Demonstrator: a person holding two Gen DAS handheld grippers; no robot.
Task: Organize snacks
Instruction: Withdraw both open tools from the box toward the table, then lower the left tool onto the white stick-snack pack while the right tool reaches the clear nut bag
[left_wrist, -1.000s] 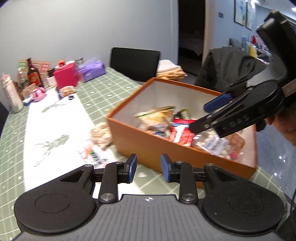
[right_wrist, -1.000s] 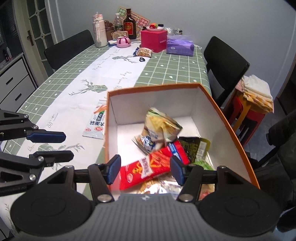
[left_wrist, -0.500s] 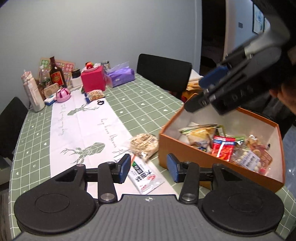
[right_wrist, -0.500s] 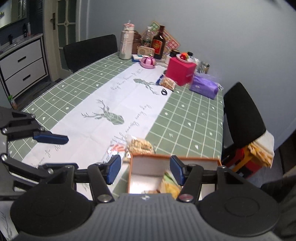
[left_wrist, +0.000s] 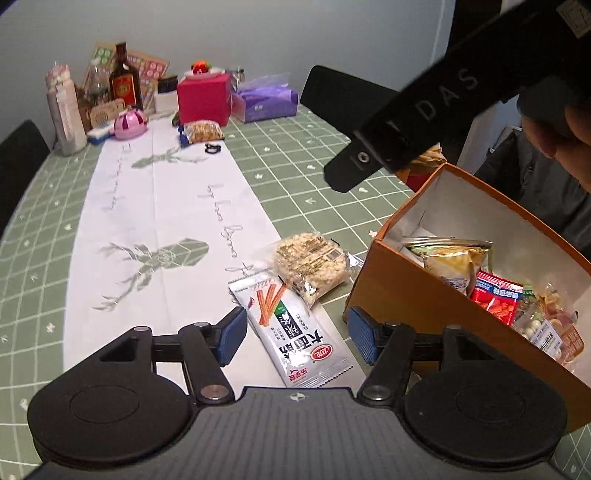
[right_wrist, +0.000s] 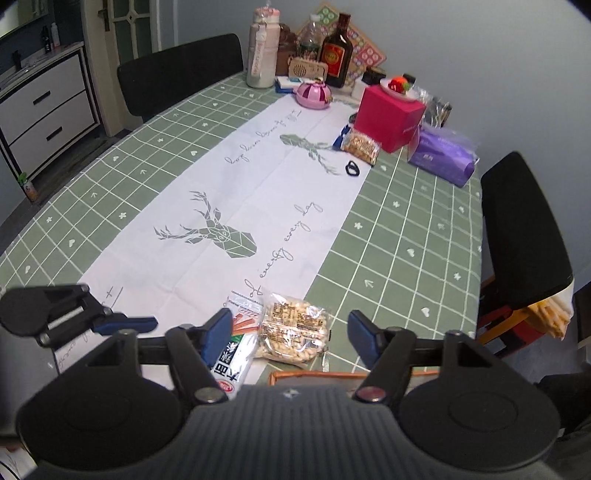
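My left tongs (left_wrist: 295, 334) hang over the near edge of the green-checked table (left_wrist: 295, 162), jaws opening with nothing pinched; the long white foil packet printed with orange sticks (left_wrist: 293, 332) lies flat between and below them, untouched. My right tongs (right_wrist: 290, 332) are opening too and hold nothing; the clear cellophane pack of puffed-grain bar (right_wrist: 293, 328) sits under their gap, just beyond the rim of the orange cardboard box (right_wrist: 351, 376). In the left view that pack overlaps the far end of the white packet, and both lie just beside the box's left wall, by the near right corner of the table.

To do this well I would take one packet per tong; the grain pack first, I think, since it rests on the other. Flat foil is slippery; I should come down steeply, straddle the narrow width and close on a crimped edge rather than the puffed middle; crushing the grain bar is the risk. The box already holds several packets, so I judge only these two remain close by; a small pack (right_wrist: 360, 147) also sits far off by the red box (right_wrist: 391, 110).
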